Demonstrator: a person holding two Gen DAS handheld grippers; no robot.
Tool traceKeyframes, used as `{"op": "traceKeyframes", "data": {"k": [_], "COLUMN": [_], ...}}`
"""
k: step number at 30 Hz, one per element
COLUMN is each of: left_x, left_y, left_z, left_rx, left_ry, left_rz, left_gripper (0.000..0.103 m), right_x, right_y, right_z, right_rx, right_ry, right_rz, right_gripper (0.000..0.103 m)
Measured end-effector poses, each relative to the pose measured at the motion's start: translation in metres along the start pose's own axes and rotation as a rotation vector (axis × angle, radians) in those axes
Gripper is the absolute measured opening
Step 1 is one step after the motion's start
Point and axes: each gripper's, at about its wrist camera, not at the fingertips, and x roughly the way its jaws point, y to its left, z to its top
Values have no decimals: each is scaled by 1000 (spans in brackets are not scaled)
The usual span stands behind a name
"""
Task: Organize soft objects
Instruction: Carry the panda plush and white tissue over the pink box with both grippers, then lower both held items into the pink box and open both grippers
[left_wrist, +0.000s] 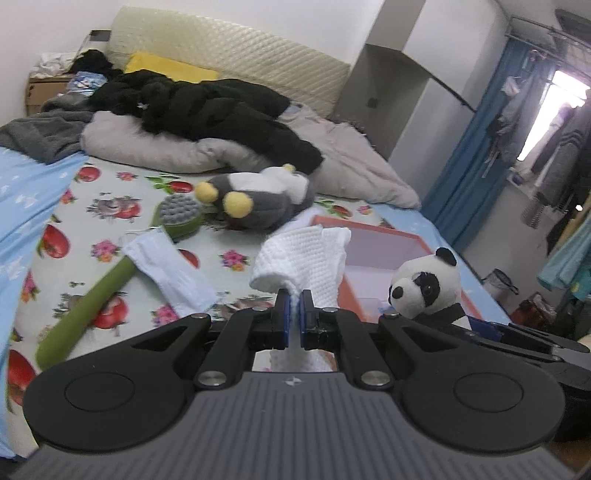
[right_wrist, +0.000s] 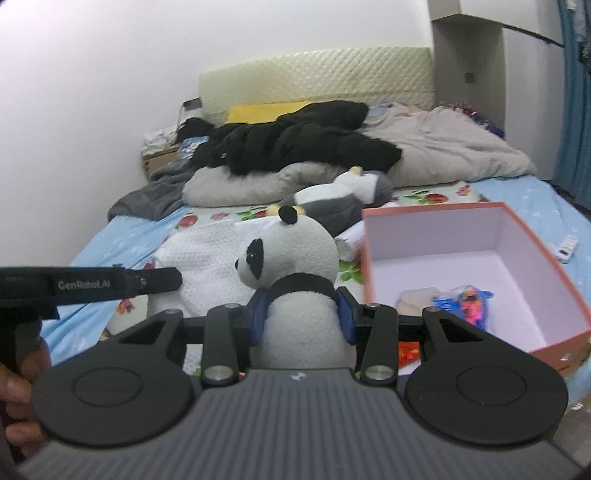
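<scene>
Soft plush panda (right_wrist: 295, 258) squeezed mid-body in my right gripper (right_wrist: 301, 317); left gripper (left_wrist: 294, 308) pinches limp white cloth (left_wrist: 303, 258) by bunched edge.

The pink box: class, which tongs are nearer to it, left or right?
Right. The right tongs, shut on the panda plush, sit beside the pink box; the left tongs, gripping the white cloth, are farther left.

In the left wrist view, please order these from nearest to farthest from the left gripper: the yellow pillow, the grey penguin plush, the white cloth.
1. White cloth, clamped in the left gripper.
2. Grey penguin plush, mid-bed, ahead.
3. Yellow pillow, far left, at the headboard.
</scene>
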Motion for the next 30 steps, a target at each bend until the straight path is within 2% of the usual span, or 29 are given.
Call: {"op": "traceKeyframes", "data": {"k": [9, 13, 22, 30], "left_x": [-1, 8, 57, 128], "left_y": [-38, -52, -84, -105], "left_z": [-5, -7, -3, 15], "left_rx": [35, 49, 68, 77], "left_ry": [0, 26, 85, 142], "left_rz": [-90, -135, -204, -232], "left_gripper": [6, 6, 6, 6], "right_x": [-37, -48, -42, -12], "right_y": [-24, -36, -74, -127], "right_z": [0, -4, -12, -8], "right_rx": [40, 67, 142, 207], "right_ry": [-41, -48, -42, -37], "right_rz": [-89, -133, -202, -271], "right_gripper": [43, 43, 43, 43]}}
